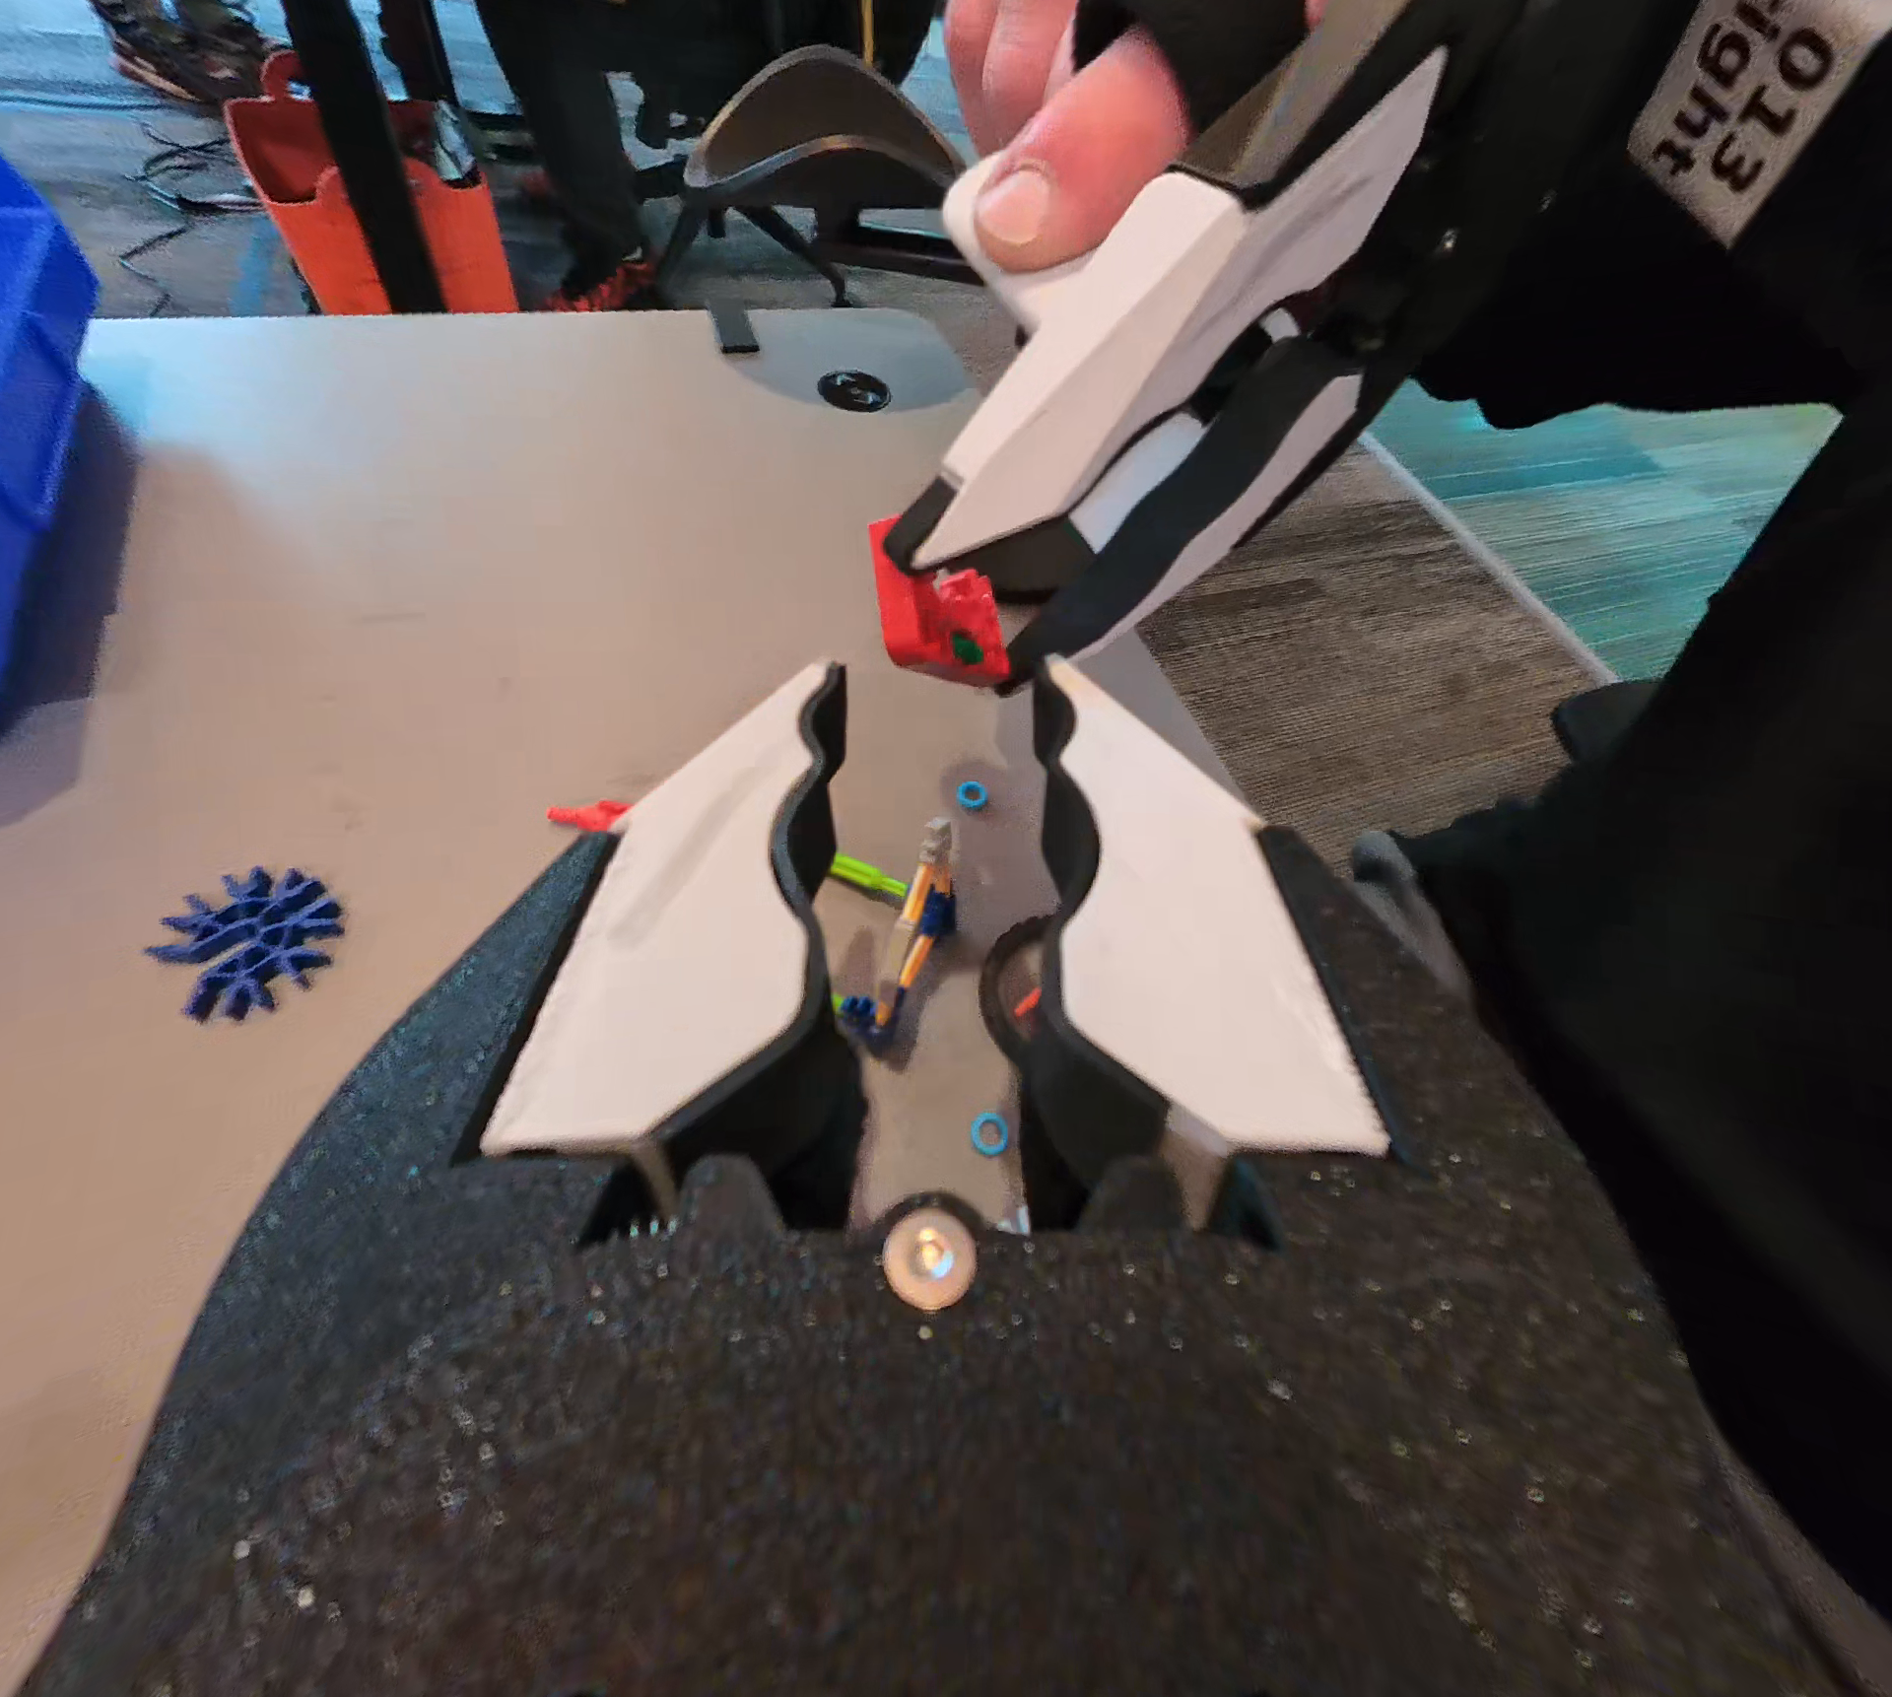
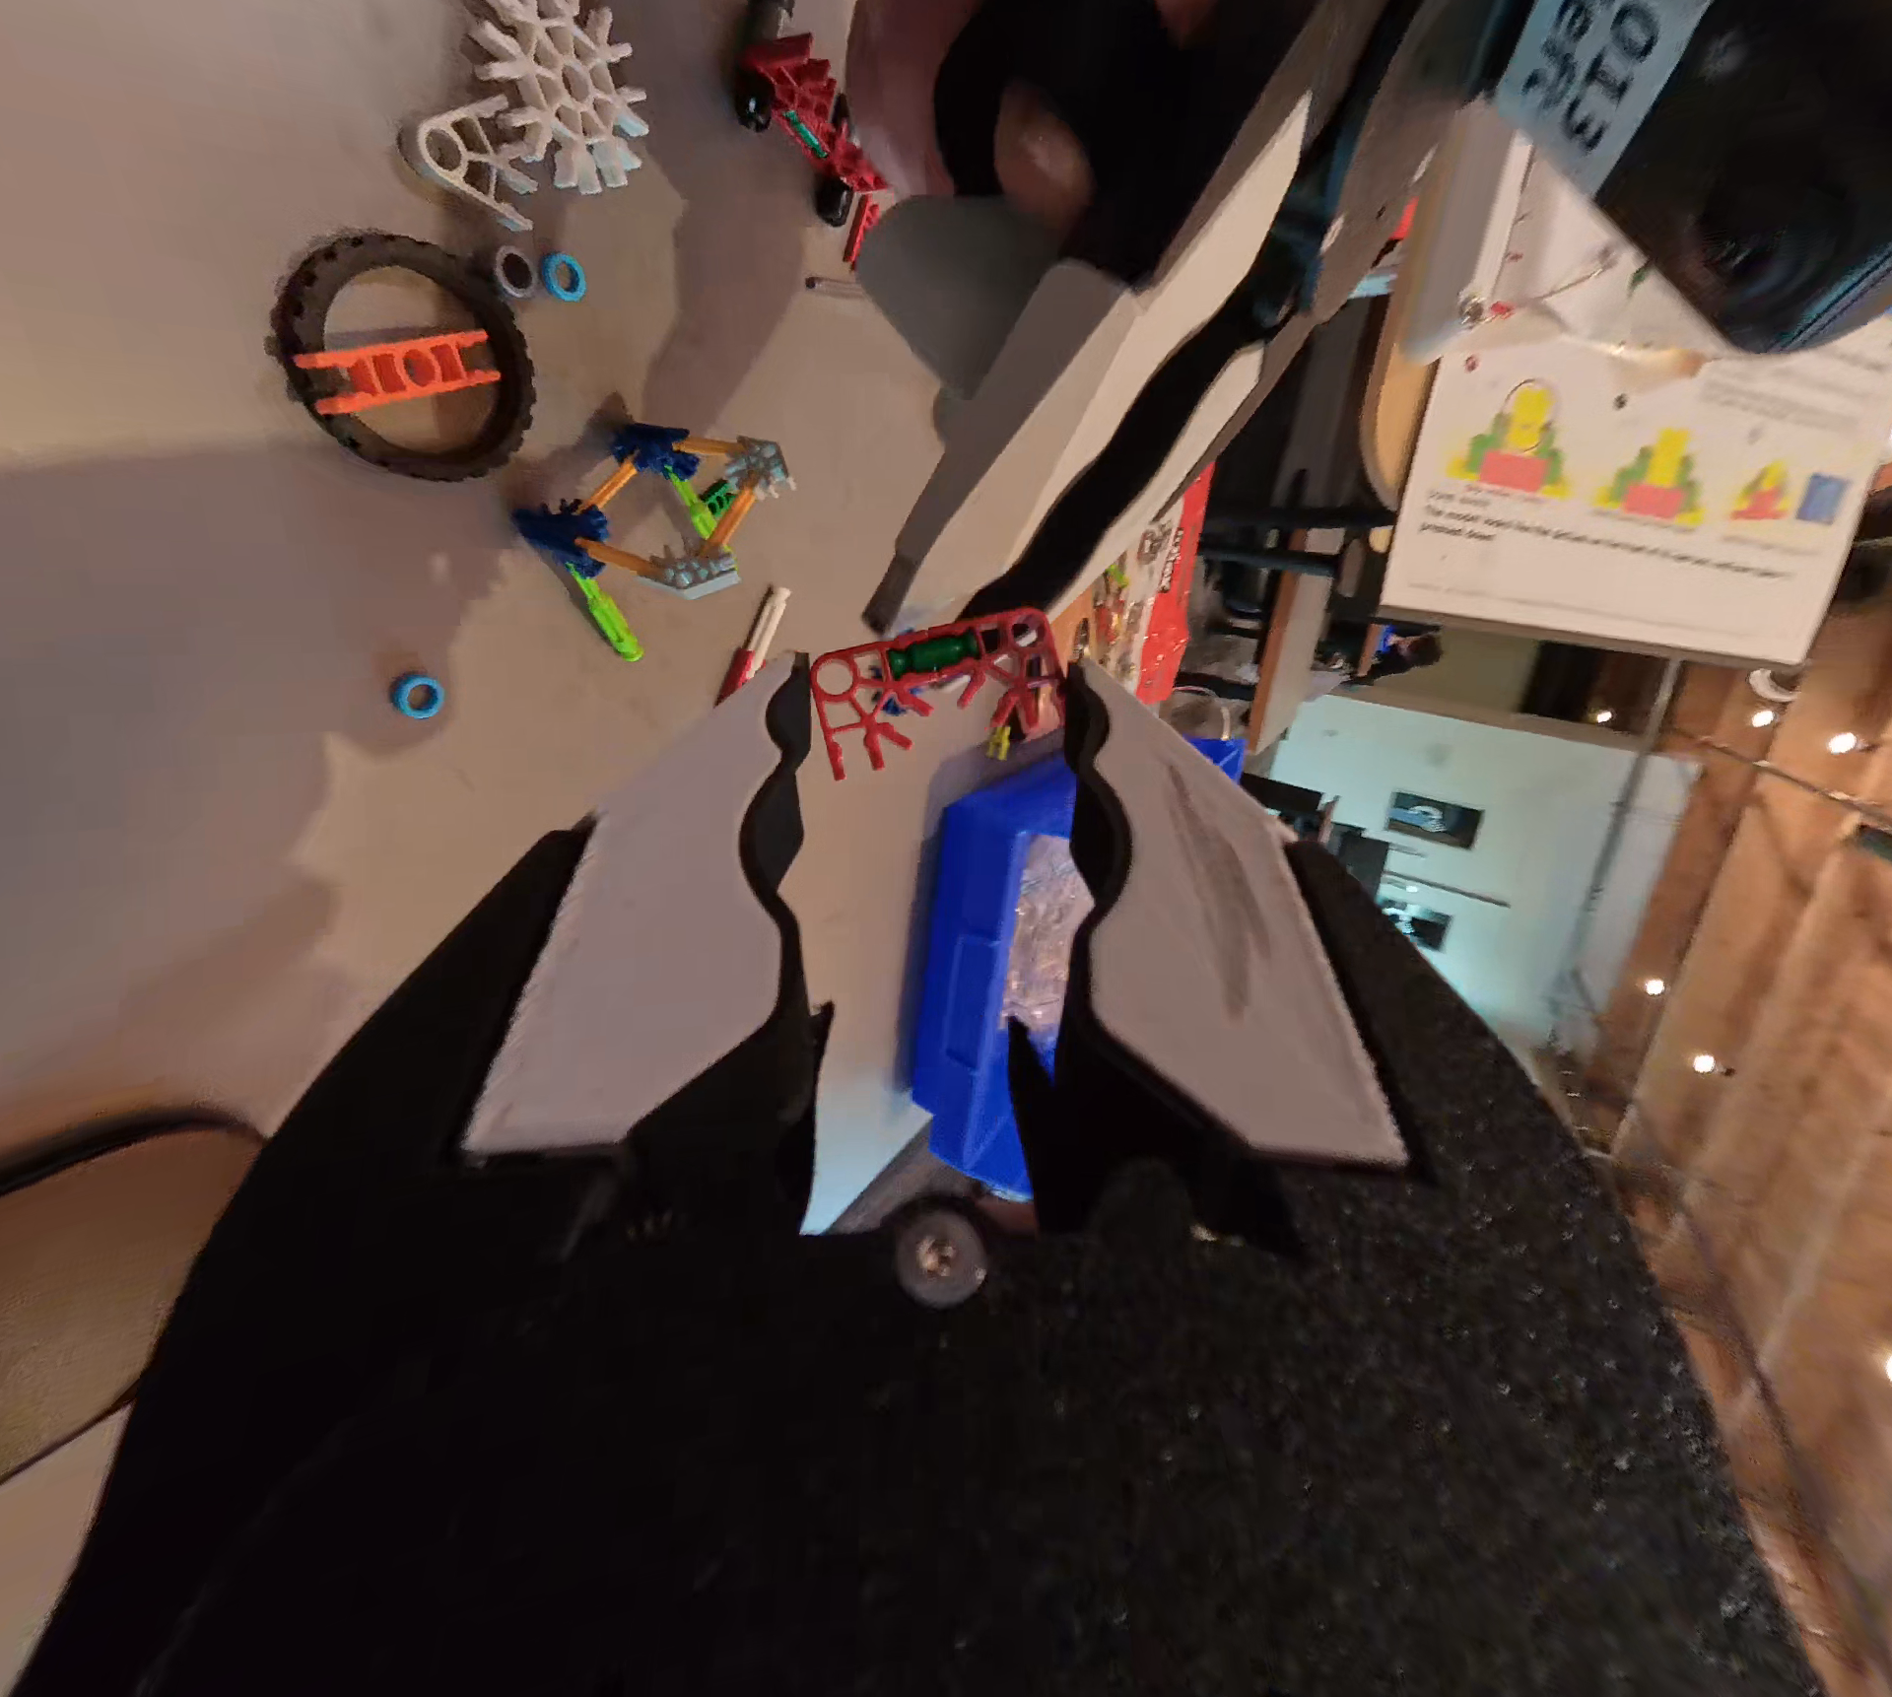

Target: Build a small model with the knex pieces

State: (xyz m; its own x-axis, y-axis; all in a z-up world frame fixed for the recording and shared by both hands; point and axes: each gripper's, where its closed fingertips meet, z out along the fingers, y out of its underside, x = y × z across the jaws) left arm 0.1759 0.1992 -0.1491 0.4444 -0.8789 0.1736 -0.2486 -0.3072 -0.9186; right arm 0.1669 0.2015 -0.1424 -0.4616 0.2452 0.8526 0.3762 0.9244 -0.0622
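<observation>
Right gripper (image 2: pixel 937 696): jaws clamped on red connector piece (image 2: pixel 927 691)
Left gripper (image 1: pixel 937 685): jaws apart, empty; tips just beside the piece
Table (image 1: pixel 410 573): rod frame (image 2: pixel 665 522) seemingly near its right edge

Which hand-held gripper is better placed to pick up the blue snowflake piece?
Likely left: the left hand-held gripper is open, empty, nearer the blue snowflake piece; the right hand-held gripper is shut on a red connector.
</observation>
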